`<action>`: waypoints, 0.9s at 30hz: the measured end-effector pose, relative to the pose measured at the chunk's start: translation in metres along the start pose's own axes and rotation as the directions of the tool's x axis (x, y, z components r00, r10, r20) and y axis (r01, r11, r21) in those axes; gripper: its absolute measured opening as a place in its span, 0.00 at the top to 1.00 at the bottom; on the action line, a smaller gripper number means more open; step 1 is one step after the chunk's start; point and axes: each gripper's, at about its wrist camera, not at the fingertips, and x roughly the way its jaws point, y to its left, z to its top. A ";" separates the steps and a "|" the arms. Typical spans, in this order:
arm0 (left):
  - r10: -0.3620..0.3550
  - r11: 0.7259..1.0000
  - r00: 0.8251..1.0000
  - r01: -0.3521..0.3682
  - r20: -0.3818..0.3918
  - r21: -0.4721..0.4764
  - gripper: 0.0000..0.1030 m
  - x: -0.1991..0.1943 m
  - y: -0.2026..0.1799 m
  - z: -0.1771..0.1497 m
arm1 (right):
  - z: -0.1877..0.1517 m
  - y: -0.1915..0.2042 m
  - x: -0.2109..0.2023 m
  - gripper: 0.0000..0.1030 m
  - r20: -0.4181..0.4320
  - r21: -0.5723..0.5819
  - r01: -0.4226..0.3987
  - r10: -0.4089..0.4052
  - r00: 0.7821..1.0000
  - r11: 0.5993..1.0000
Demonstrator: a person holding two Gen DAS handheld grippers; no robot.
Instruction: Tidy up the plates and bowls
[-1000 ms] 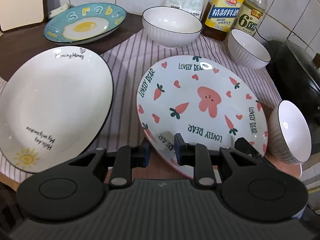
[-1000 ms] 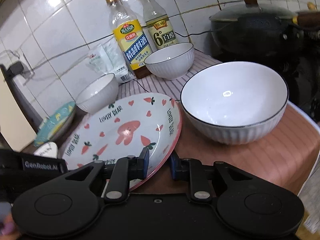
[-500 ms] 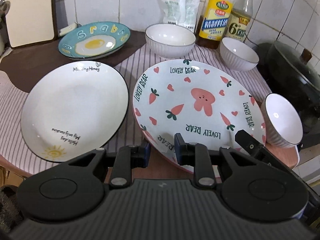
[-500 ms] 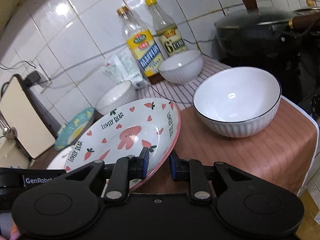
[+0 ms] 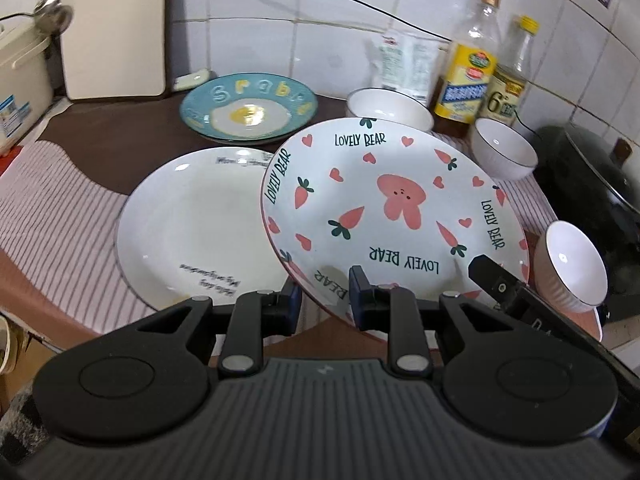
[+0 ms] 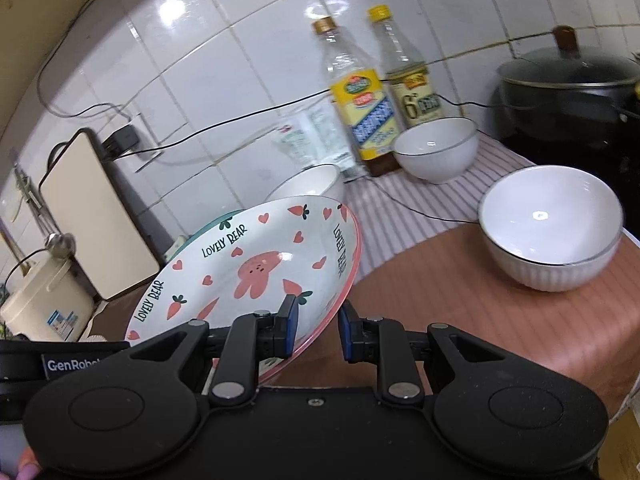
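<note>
Both grippers hold the pink-rimmed "Lovely Bear" plate (image 5: 392, 208) by its near rim, lifted off the counter and tilted. My left gripper (image 5: 324, 300) is shut on its near-left rim; my right gripper (image 6: 316, 328) is shut on its near-right rim, with the plate (image 6: 256, 268) rising to the left. The plate's left edge overlaps the white plate with a sun drawing (image 5: 192, 224) lying on the striped cloth. A blue fried-egg plate (image 5: 248, 108) sits behind. Three white ribbed bowls stand around: back (image 5: 384, 106), right back (image 5: 502, 148), near right (image 5: 572, 268).
Two sauce bottles (image 5: 468, 76) and a plastic bag stand against the tiled wall. A black lidded pot (image 5: 592, 184) is at the right. A cutting board (image 5: 114, 28) and a beige appliance (image 5: 20, 80) are at the left. A cable runs along the wall.
Both grippers have risen and carried the Lovely Bear plate up and leftward; it now tilts and overlaps the white sun plate instead of lying beside it.
</note>
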 end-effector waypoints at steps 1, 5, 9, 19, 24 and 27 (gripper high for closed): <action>0.003 1.000 1.000 -0.003 0.003 -0.004 0.78 -0.002 0.003 0.000 | 0.001 0.004 0.001 0.75 -0.004 -0.006 -0.008 0.008 1.000 1.000; 0.014 0.999 1.000 -0.014 0.008 -0.033 0.78 -0.010 0.019 0.001 | 0.001 0.018 0.003 0.75 -0.016 -0.024 -0.037 0.036 0.999 0.999; 0.015 0.998 1.000 -0.015 0.002 -0.068 0.78 -0.013 0.037 0.000 | 0.000 0.032 0.009 0.75 -0.031 -0.052 -0.064 0.062 0.998 0.997; 0.020 0.991 0.999 -0.026 -0.048 -0.129 0.78 0.001 0.073 -0.007 | -0.014 0.051 0.033 0.75 -0.104 -0.081 -0.084 0.075 0.992 0.993; 0.028 0.987 0.996 -0.040 -0.081 -0.157 0.78 0.009 0.086 -0.007 | -0.019 0.060 0.045 0.75 -0.142 -0.092 -0.078 0.064 0.988 0.993; 0.033 0.980 0.993 -0.055 -0.115 -0.190 0.77 0.014 0.096 -0.007 | -0.019 0.066 0.055 0.75 -0.179 -0.103 -0.079 0.060 0.982 0.991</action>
